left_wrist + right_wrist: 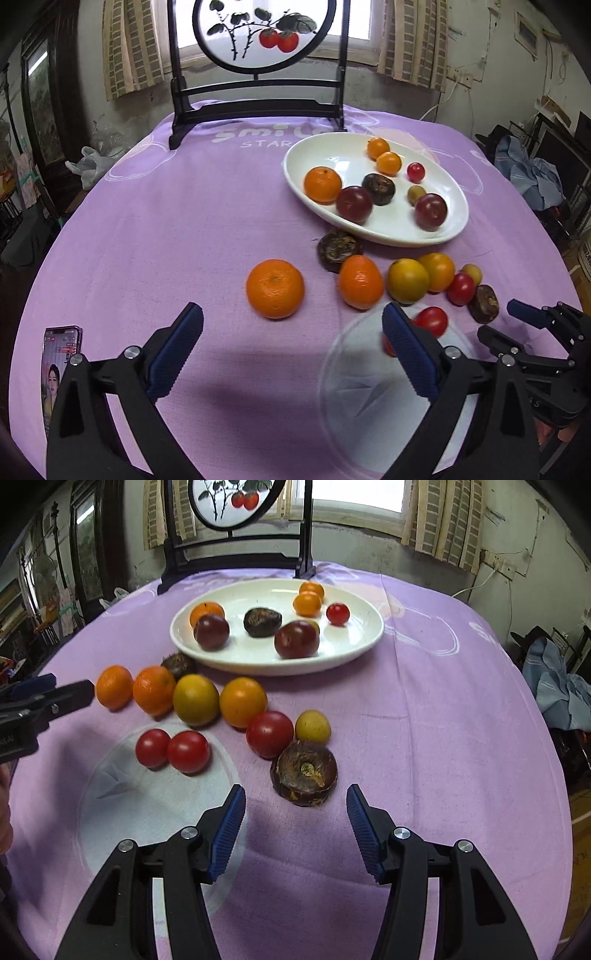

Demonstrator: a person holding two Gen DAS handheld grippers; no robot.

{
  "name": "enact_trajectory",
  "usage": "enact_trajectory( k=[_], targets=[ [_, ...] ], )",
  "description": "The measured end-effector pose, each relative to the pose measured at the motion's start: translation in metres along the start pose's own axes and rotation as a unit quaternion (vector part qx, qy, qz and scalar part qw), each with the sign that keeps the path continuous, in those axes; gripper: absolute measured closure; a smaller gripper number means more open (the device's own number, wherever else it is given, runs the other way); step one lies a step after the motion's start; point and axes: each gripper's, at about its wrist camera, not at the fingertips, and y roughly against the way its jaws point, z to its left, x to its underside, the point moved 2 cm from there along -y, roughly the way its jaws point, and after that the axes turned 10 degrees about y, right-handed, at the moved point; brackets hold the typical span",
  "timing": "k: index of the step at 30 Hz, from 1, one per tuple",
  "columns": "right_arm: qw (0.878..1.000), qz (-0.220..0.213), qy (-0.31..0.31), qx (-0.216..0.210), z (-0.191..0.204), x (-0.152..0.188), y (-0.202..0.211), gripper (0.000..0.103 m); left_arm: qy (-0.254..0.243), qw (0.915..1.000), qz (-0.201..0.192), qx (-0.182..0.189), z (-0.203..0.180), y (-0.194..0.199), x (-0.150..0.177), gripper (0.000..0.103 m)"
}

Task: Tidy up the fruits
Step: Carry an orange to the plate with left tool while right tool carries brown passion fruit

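A white oval plate (306,162) (362,642) holds several fruits: oranges, dark plums, a brown water chestnut, a small red tomato. Loose fruits lie on the purple cloth in front of it. My left gripper (291,328) is open and empty, just short of a mandarin (275,288). My right gripper (295,808) is open and empty, just short of a brown water chestnut (303,772). Two red tomatoes (171,751) lie on a clear round lid (155,805) (373,398). The right gripper also shows at the right of the left wrist view (506,321).
A dark wooden stand (258,107) with a round painted screen is at the table's far edge. A phone (59,362) lies at the near left. More mandarins, yellow-orange fruits (218,701) and a red tomato (269,734) sit between lid and plate.
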Motion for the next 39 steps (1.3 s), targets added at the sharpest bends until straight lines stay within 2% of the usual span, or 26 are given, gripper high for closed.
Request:
enact_trajectory(
  k=[4, 6, 9, 11, 14, 20, 25, 33, 38, 39],
  targets=[
    [0.999, 0.043, -0.027, 0.008, -0.004, -0.003, -0.018, 0.044, 0.001, 0.9993, 0.025, 0.028, 0.009, -0.011, 0.001, 0.008],
    [0.997, 0.042, -0.061, -0.005, -0.011, -0.007, -0.022, 0.044, 0.011, 0.9989, 0.03, 0.034, 0.015, -0.015, 0.002, 0.008],
    [0.998, 0.026, -0.05, 0.009, -0.006, -0.01, -0.026, 0.045, 0.019, 0.9987, 0.035, 0.031, 0.02, -0.021, 0.0, 0.008],
    [0.998, 0.018, -0.067, 0.0, -0.01, -0.007, -0.027, 0.046, 0.022, 0.9984, 0.039, 0.034, 0.021, -0.024, -0.001, 0.008],
    [0.997, 0.018, -0.079, -0.002, -0.015, -0.005, -0.023, 0.061, 0.015, 0.9983, 0.047, 0.033, 0.018, -0.027, 0.002, 0.008],
    [0.996, 0.016, -0.089, -0.02, -0.017, 0.0, -0.012, 0.061, 0.002, 0.9984, 0.048, 0.029, 0.012, -0.028, 0.007, 0.008],
    [0.996, -0.009, -0.076, -0.039, -0.007, 0.006, 0.008, 0.061, 0.001, 0.9985, 0.053, 0.013, 0.015, -0.034, 0.008, 0.008],
    [0.996, -0.016, -0.047, -0.068, 0.007, 0.008, 0.017, 0.061, 0.037, 0.9967, 0.068, -0.026, 0.032, -0.051, 0.007, 0.008],
    [0.996, -0.021, -0.036, -0.074, 0.013, 0.008, 0.021, 0.061, 0.026, 0.9968, 0.065, -0.039, 0.026, -0.058, 0.005, 0.008],
    [0.996, -0.022, -0.035, -0.075, 0.013, 0.008, 0.021, 0.061, 0.024, 0.997, 0.062, -0.04, 0.024, -0.059, 0.004, 0.011]
  ],
)
